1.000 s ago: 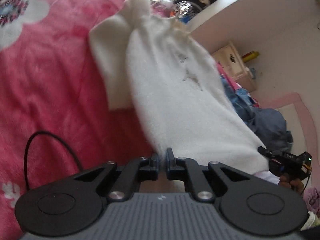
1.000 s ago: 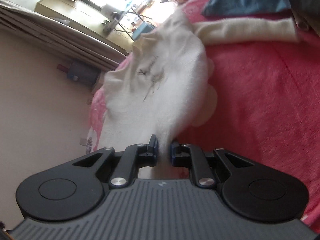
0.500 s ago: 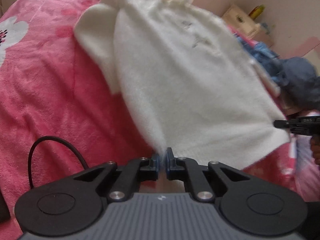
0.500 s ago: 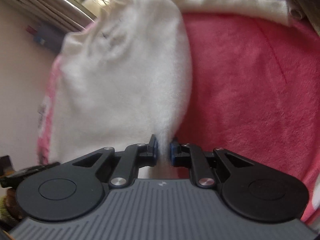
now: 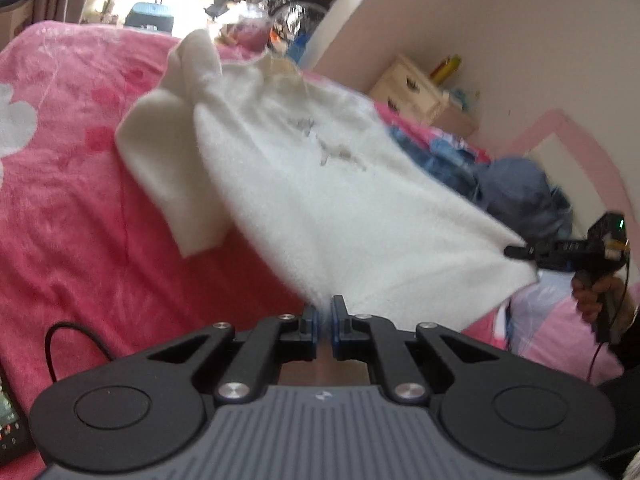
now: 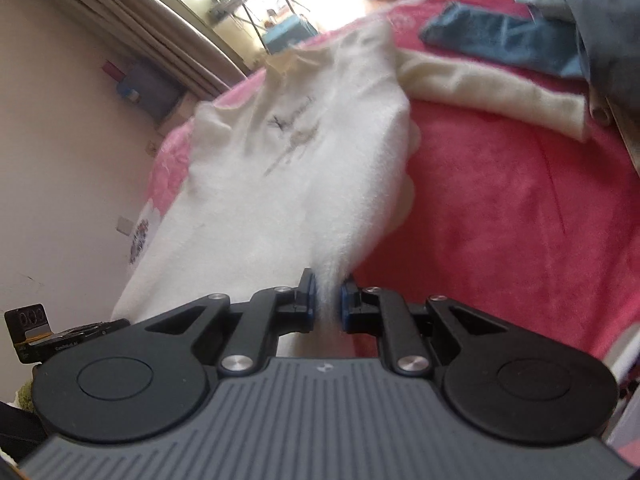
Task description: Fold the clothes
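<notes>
Blue clothes heap (image 5: 516, 184) beside white sweater (image 5: 320, 184), pink blanket (image 5: 68, 200) beneath

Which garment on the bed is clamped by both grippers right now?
The fluffy white sweater, its hem pinched by the left gripper and right gripper; the blue clothes lie untouched.

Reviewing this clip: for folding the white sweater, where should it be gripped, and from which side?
At the two bottom hem corners, approached from the hem end. The white sweater lies lengthwise with its collar at the far end, and pinching both corners stretches the hem taut. The left gripper and right gripper are each shut on a hem corner.
</notes>
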Tool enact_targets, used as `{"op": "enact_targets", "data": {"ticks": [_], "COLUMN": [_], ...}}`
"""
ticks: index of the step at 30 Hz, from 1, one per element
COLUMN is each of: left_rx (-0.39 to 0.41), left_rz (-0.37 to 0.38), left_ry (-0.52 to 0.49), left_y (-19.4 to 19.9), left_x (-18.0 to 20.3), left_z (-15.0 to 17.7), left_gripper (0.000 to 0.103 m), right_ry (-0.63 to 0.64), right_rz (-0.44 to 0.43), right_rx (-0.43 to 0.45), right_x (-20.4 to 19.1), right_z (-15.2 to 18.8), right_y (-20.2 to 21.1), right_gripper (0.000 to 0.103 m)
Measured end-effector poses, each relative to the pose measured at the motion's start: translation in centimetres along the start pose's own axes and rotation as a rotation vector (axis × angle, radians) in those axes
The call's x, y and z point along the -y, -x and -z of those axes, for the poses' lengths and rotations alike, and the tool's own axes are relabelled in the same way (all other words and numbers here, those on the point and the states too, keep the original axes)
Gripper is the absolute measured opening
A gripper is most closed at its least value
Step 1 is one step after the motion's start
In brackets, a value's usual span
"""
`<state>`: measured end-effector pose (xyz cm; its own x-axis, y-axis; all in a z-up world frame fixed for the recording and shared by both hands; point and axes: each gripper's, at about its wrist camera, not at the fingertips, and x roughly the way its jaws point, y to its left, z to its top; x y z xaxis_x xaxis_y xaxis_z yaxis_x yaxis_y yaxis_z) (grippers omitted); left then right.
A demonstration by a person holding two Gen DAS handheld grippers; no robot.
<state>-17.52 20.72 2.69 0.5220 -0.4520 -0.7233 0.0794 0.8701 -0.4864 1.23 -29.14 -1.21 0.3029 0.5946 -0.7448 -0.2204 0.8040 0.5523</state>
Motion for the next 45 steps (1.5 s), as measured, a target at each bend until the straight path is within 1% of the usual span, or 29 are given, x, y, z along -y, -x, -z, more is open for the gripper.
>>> {"op": "enact_targets", "data": {"ticks": [2,5,7,8,9,10,11,12,13,14,17,18,19,20,22,23,26,28,30,33,35,37,38,39,40,42,45], "left_rx": [-0.048,-0.141,-0.188,-0.205,-0.21,-0.209,-0.208,-0.206,-0.203,-0.201,-0.196,-0.195,-0.198,-0.202,-0.217,-0.233,-0.259,-0.253,-0.251,-0.273,-0.294,-0.32,-0.333,-0.341,-0.347,-0.364,-0.393], "left_rz": [-0.036,-0.108,-0.155,-0.178,-0.19,-0.196,-0.198,-0.199,-0.204,-0.211,-0.216,-0.211,-0.203,-0.193,-0.178,-0.179,-0.201,-0.208,-0.197,-0.17,-0.147,-0.132,-0.127,-0.121,-0.112,-0.082,-0.032], "left_ry": [-0.025,-0.055,-0.064,-0.073,-0.08,-0.084,-0.09,-0.098,-0.107,-0.115,-0.11,-0.103,-0.098,-0.093,-0.083,-0.082,-0.094,-0.104,-0.111,-0.103,-0.082,-0.045,-0.024,-0.002,0.021,0.071,0.153], "left_y": [-1.8,-5.4,-7.4,-8.2,-8.5,-8.6,-8.4,-8.1,-7.7,-7.3,-6.6,-6.3,-6.3,-6.4,-6.7,-7.0,-7.6,-7.5,-7.4,-7.8,-8.5,-9.4,-9.8,-10.1,-10.3,-10.4,-10.5], "left_x": [-0.1,-0.6,-1.0,-1.2,-1.2,-1.2,-1.2,-1.1,-1.0,-1.0,-1.2,-1.2,-1.2,-1.3,-1.4,-1.2,-0.9,-0.7,-0.6,-0.7,-0.9,-1.4,-1.7,-2.0,-2.3,-2.9,-4.0], "left_z": [0.1,0.8,1.4,1.6,1.8,1.8,1.9,1.9,2.0,2.0,1.7,1.7,1.8,1.8,1.9,1.9,2.2,2.3,2.3,2.0,1.8,1.6,1.5,1.4,1.3,1.0,0.5], "left_gripper": [0.007,0.008,0.011,0.017,0.019,0.02,0.022,0.028,0.032,0.037,0.039,0.042,0.045,0.05,0.053,0.055,0.055,0.055,0.055,0.054,0.053,0.049,0.045,0.037,0.034,0.032,0.031], "right_ry": [0.009,0.037,0.065,0.079,0.094,0.109,0.124,0.149,0.183,0.215,0.281,0.319,0.38,0.433,0.55,0.618,0.845,0.981,1.105,1.283,1.37,1.459,1.491,1.522,1.553,1.604,1.63], "right_rz": [0.046,0.152,0.212,0.242,0.256,0.268,0.28,0.308,0.338,0.364,0.411,0.415,0.405,0.388,0.321,0.279,0.198,0.18,0.13,0.051,0.002,-0.044,-0.061,-0.077,-0.094,-0.13,-0.174], "right_rx": [-0.056,-0.146,-0.182,-0.2,-0.198,-0.194,-0.191,-0.177,-0.159,-0.142,-0.077,-0.049,-0.015,0.011,0.031,0.02,-0.069,-0.114,-0.177,-0.264,-0.306,-0.338,-0.347,-0.355,-0.364,-0.376,-0.342], "right_x": [0.7,2.1,2.9,3.3,3.2,3.2,3.1,2.8,2.5,2.3,1.2,0.6,-0.5,-1.6,-3.9,-5.2,-8.3,-9.7,-10.9,-13.2,-14.9,-16.2,-16.7,-17.2,-17.7,-18.5,-20.0], "right_z": [0.5,1.4,2.0,2.2,2.2,2.2,2.2,2.1,2.1,2.1,2.0,1.9,2.0,2.1,2.9,3.6,6.4,8.5,10.2,12.4,13.3,14.2,14.5,14.8,15.1,15.8,16.9], "right_y": [-2.1,-6.2,-8.3,-9.4,-9.4,-9.3,-9.2,-8.8,-8.2,-7.8,-6.6,-6.1,-5.7,-5.3,-4.9,-5.1,-6.6,-7.7,-8.7,-10.0,-10.7,-11.6,-12.0,-12.4,-12.8,-13.2,-14.5], "right_gripper": [0.01,0.012,0.017,0.023,0.03,0.032,0.039,0.048,0.052,0.054,0.054,0.054,0.054,0.054,0.054,0.054,0.054,0.054,0.053,0.053,0.053,0.053,0.054,0.054,0.054,0.054,0.054]}}
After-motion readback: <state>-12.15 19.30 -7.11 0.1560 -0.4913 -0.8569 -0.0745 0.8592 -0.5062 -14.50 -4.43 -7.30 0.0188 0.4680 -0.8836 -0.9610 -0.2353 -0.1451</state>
